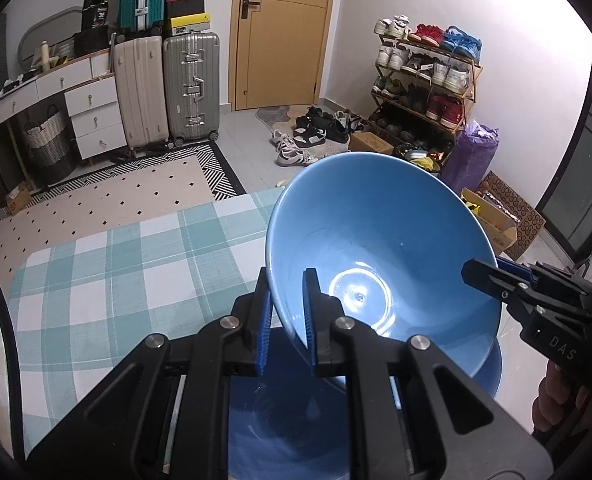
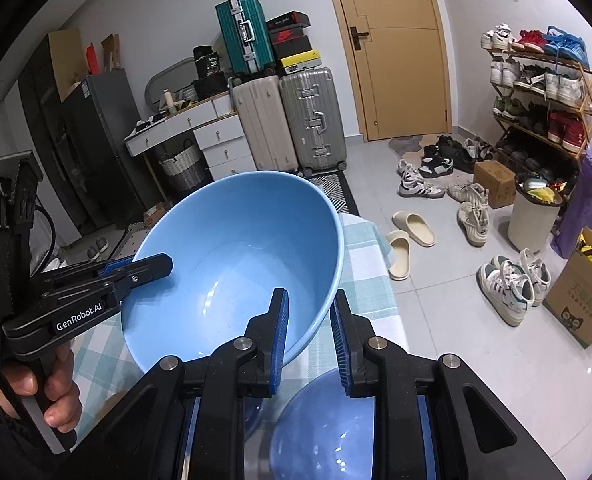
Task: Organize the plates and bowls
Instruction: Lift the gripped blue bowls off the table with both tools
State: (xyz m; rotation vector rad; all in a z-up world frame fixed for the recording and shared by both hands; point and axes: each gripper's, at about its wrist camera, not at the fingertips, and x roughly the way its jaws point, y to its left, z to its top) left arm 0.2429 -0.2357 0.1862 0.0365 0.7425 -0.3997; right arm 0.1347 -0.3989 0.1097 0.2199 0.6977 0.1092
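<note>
You hold the light-blue bowl (image 1: 379,248) tilted between both tongs — left tongs (image 1: 287,320) and right tongs (image 2: 311,336) clamped on opposite rims — directly above the darker bowl (image 2: 335,432).

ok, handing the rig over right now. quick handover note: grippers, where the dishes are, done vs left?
Left gripper: shut on the near rim of the light blue bowl.
Right gripper: shut on the opposite rim of the same bowl.
The bowl is tilted and held clear of the checked tablecloth by both grippers.
A darker blue bowl sits below it on the table.
Done: top bowl gripped and raised. Left: set it down where it belongs; no plates are in view.
</note>
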